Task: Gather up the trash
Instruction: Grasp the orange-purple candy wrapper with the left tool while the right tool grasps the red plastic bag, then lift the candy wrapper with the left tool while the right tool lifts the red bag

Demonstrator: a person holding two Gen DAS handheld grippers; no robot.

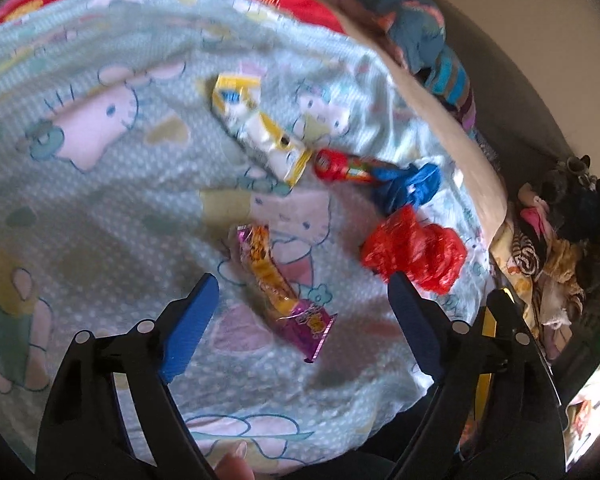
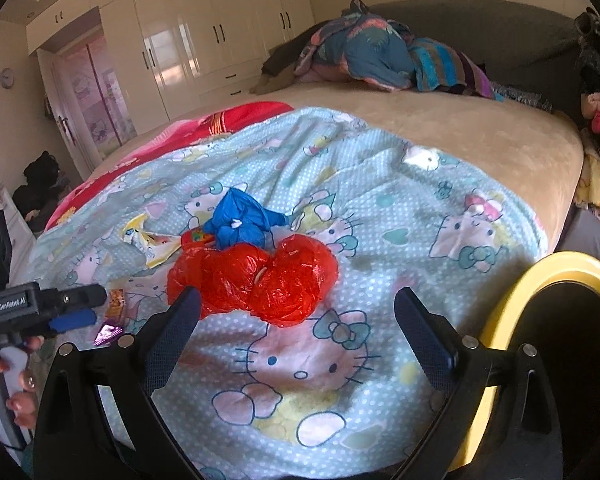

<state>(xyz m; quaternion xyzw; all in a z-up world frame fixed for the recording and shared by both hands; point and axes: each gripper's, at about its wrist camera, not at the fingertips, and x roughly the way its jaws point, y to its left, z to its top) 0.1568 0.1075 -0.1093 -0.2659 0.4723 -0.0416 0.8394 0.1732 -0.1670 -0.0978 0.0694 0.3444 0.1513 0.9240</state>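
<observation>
Left wrist: left gripper (image 1: 300, 300) spread wide over the purple-yellow snack wrapper (image 1: 278, 288), mid-blanket (image 1: 100, 208).
Right wrist: right gripper (image 2: 298, 306) gaping, empty, crumpled red plastic bag (image 2: 256, 280) just ahead; yellow-rimmed bin (image 2: 504, 308) at the bed's right edge.

A pale blue polka-dotted blanket (image 2: 380, 208) printed with pink-and-white cartoon cats covers the tan bed (image 2: 480, 128). On it lie a crumpled red plastic bag (image 2: 260, 280), a crumpled blue plastic bag (image 2: 240, 220), a yellow-and-white carton (image 1: 256, 124), a purple-and-orange snack wrapper (image 1: 280, 288) and a red tube wrapper (image 1: 340, 166). A yellow-rimmed black bin (image 2: 508, 300) stands at the bed's right edge.
</observation>
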